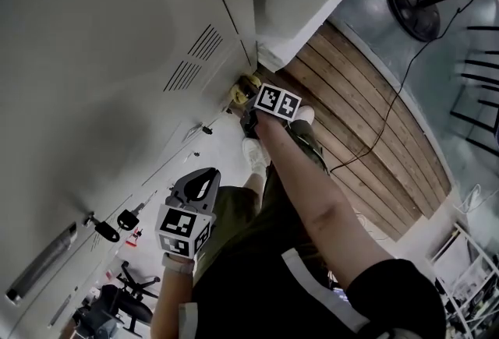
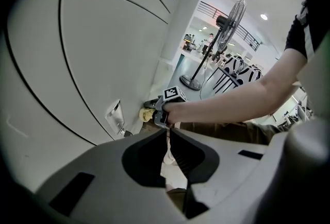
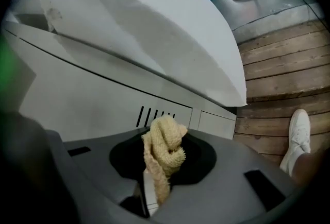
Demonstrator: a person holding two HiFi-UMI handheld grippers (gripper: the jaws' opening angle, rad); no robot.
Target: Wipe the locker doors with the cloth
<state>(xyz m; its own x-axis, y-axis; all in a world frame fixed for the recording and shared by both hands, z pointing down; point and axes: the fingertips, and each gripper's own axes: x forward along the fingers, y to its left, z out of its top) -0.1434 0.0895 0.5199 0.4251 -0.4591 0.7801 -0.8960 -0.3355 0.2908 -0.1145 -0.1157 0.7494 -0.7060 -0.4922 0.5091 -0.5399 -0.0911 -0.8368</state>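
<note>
Right gripper [image 1: 251, 105]: held at arm's length, low against the row of locker doors [image 1: 101, 41]. Its jaws are clamped on the cloth [image 1: 245, 86], a yellow knitted piece bunched into a knot at the tips. In the right gripper view the cloth [image 3: 165, 148] stands up from between the fingers of the right gripper [image 3: 157, 169], with a strip trailing back down the gap. It sits directly in front of the vent slots [image 3: 154, 115] of a lower door. Whether the cloth actually touches the metal cannot be told.

Left gripper [image 1: 204, 180]: held back near the person's body, well apart from the cloth and pointing towards the doors. In the left gripper view the left gripper [image 2: 168, 131] has its jaws drawn together with nothing between them.

Surroundings: two keys [image 1: 117, 224] hang from locks on nearer doors. A wooden floor [image 1: 366, 119] runs along the foot of the lockers, a white shoe [image 3: 298, 138] stands on it, and a standing fan [image 2: 227, 27] is well beyond
</note>
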